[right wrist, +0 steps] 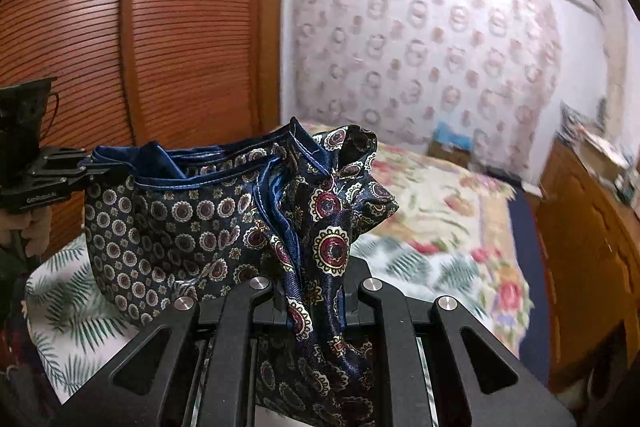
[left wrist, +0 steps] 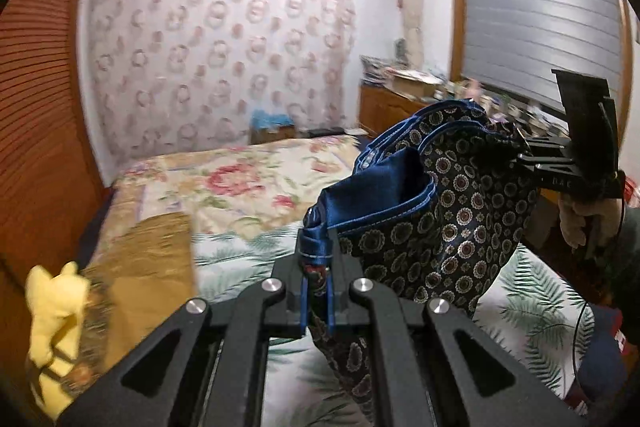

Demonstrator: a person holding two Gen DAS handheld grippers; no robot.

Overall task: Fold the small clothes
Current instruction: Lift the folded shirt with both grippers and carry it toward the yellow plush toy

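Both grippers up off the bed, one garment slung between them.

Garment: small dark-blue patterned shorts (left wrist: 448, 223), medallion print, bright blue satin trim along the top edge. It hangs in the air above the bed (left wrist: 248, 187), not resting on it. Waist opening gapes upward; blue lining visible inside.

Left gripper (left wrist: 316, 267): jaws closed on a bunched bit of the blue trim at the near-left end of the garment. Cloth runs down between the fingers and trails below them.

Right gripper (right wrist: 316, 291): jaws closed on a gathered wad of the patterned cloth at the other end; a loose tail drops below the fingers. In the left wrist view it sits at the far right of the garment, held by the person's hand (left wrist: 580, 223).

Step in hand, as I judge it: the lift-and-spread stage, garment held by its two ends before it is laid down. No fold looks made yet; the cloth sags in a pouch between the grips, slack, not taut.

Next move likely calls for:
- drawing the two grips apart to take out the sag
- lowering onto the leaf-print sheet (right wrist: 72, 307) near the person, hem first, so it lies flat
- both grips are bunched, so wrinkles at the corners may need smoothing.

Yellow soft toy (left wrist: 56, 331) lies at the near-left of the bed, well apart from the garment.
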